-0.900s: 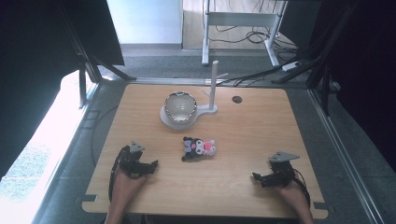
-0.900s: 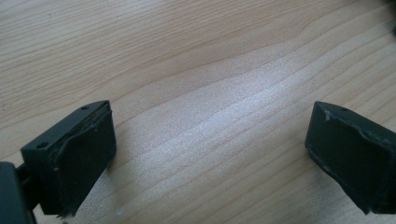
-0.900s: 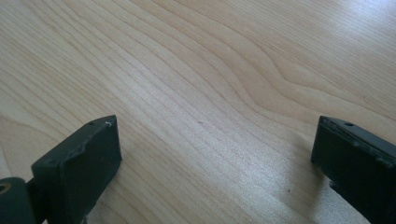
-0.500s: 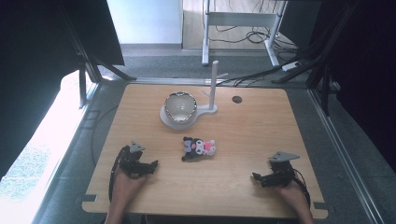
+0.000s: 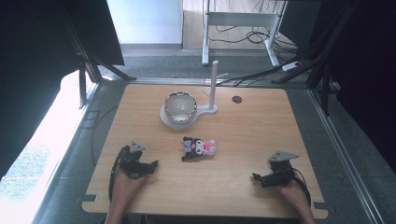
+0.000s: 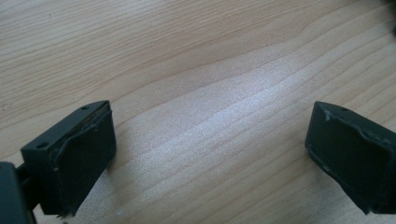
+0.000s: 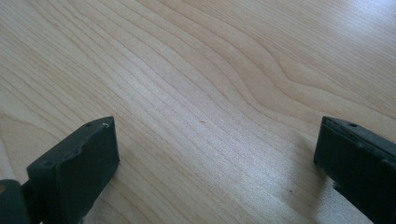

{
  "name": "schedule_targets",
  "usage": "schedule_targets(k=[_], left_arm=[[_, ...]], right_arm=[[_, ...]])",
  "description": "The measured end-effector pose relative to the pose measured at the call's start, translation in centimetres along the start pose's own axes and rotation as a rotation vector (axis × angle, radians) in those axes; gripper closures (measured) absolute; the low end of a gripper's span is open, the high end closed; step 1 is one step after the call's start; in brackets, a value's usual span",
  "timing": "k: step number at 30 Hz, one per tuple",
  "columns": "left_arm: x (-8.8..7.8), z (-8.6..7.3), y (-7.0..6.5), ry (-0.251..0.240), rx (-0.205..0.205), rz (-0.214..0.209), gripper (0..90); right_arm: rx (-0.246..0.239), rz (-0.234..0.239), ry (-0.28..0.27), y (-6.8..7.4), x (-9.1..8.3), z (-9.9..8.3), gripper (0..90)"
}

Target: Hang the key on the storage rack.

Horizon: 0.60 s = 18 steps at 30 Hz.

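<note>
Wooden surface [image 5: 261,140] carried a plush [image 5: 199,148] mid-centre, near the bowl [image 5: 180,107]. Left gripper [image 5: 152,165] and right gripper [image 5: 257,177] rested wide open, empty. Plush looked soft, light; grab its body.

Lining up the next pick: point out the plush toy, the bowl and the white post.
plush toy [image 5: 199,148], high view, its middle.
bowl [image 5: 180,107], high view, inside surface.
white post [image 5: 214,84], high view, mid-shaft.
</note>
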<state>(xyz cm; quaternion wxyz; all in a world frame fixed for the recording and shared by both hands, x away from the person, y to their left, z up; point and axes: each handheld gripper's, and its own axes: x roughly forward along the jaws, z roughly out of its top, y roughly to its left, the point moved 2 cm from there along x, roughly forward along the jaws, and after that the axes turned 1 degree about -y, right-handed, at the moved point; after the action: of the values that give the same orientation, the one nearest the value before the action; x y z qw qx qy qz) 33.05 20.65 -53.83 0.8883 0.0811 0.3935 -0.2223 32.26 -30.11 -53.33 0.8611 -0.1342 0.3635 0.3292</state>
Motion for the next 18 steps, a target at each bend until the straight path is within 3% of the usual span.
schedule_targets(k=[4, 18], left_arm=[[0.0, 0.0, 0.0, 0.000, 0.000, 0.000, 1.9], [0.0, 0.0, 0.0, 0.000, 0.000, 0.000, 1.9]], right_arm=[[-0.014, 0.010, 0.036, 0.0, 0.0, 0.4, 1.0], [-0.079, 0.028, 0.077, 0.4, -0.4, 2.6, 1.1]])
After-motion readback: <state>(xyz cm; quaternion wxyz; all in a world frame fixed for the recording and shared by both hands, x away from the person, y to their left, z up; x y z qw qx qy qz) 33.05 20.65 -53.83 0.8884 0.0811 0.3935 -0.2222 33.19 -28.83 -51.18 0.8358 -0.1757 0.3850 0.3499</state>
